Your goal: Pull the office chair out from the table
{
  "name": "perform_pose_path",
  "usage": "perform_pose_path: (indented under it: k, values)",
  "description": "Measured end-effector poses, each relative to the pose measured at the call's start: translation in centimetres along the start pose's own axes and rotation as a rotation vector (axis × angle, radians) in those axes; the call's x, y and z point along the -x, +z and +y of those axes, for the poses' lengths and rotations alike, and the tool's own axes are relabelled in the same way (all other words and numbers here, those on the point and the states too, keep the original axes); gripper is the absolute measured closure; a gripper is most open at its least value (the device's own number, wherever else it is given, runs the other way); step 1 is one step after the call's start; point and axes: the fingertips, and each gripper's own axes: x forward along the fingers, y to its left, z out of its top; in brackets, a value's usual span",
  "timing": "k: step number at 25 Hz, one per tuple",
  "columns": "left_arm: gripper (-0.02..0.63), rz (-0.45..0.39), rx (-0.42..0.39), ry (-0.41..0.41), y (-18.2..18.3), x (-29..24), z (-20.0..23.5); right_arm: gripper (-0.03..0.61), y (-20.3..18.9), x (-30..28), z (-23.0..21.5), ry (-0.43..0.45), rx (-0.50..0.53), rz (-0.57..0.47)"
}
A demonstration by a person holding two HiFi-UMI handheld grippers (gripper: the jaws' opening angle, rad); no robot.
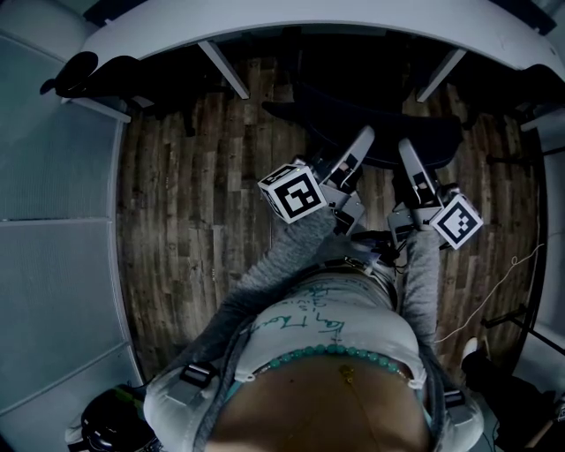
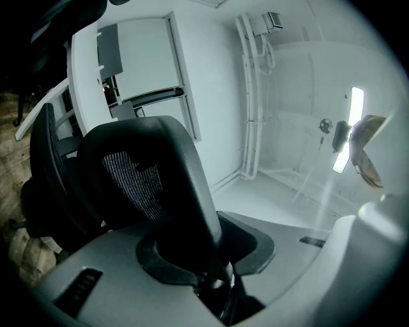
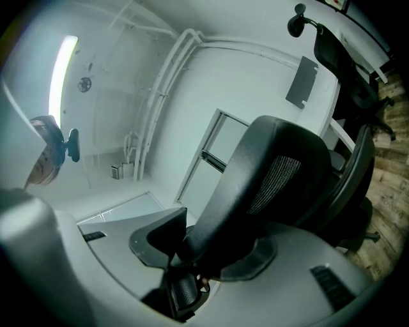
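Chair (image 1: 380,146): upper centre, seat toward table (image 1: 353,22), back rim running left-right.
Left gripper (image 1: 360,137): clamped on back rim.
Right gripper (image 1: 404,148): clamped likewise, just right.

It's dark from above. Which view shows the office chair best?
Left gripper view: the office chair, mesh back plain, sits clamped in the left gripper. The right gripper view is similar, right gripper clamped; the head view shows a dark shape.
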Motion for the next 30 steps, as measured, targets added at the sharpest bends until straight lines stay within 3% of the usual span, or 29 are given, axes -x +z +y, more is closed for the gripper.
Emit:
perform_pose_path:
  k: [30]
  values:
    - [0.5, -0.062, 0.047, 0.105, 1.6, 1.1, -0.4, 0.425, -0.2, -1.4, 1.7, 0.019, -0.075, 0.127]
